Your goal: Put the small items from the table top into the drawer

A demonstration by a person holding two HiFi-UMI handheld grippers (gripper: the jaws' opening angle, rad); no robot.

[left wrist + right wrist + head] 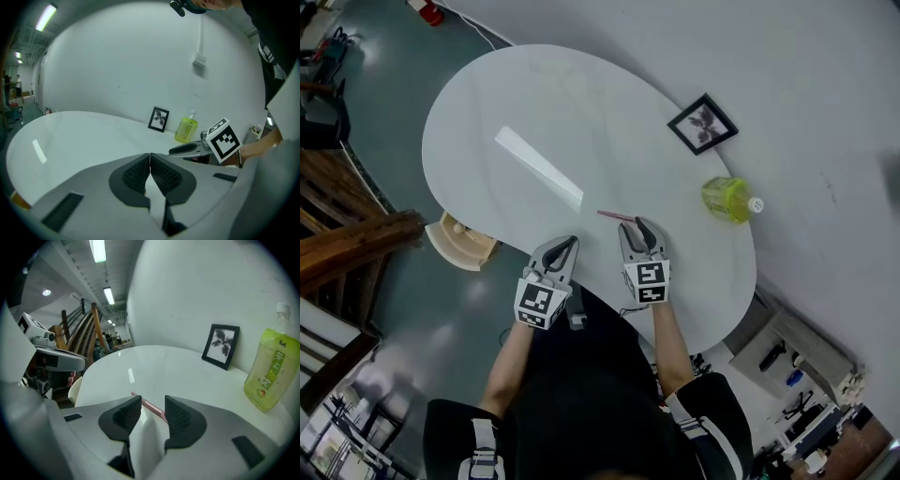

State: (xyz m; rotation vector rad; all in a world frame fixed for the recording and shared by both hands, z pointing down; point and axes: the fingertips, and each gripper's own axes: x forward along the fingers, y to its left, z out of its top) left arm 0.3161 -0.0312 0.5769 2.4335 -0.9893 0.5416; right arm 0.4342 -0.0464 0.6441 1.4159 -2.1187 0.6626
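Hovering over the near edge of the table [609, 122], I have my right gripper [152, 401] with its jaws spread and nothing pressed between the pads; the thin pink stick [150, 405] lies flat on the surface just ahead of them, crossing the gap at a slant, a little in from that near edge. My left gripper [150, 157] is at the same edge beside the right one, jaws closed pad to pad on nothing.

I judge the stick to be very light, stiff and smooth; being so slim and low on a glossy top, it may roll or skid away if one pad meets it first. I would take it near its middle, pads square across its length and brought right down to the surface, so neither end droops; a gentle squeeze should do.

The drawer [461, 244] stands pulled out under the table's left edge, well apart from the stick. The green bottle [727, 199] and the picture frame [702, 123] stand toward the right edge.
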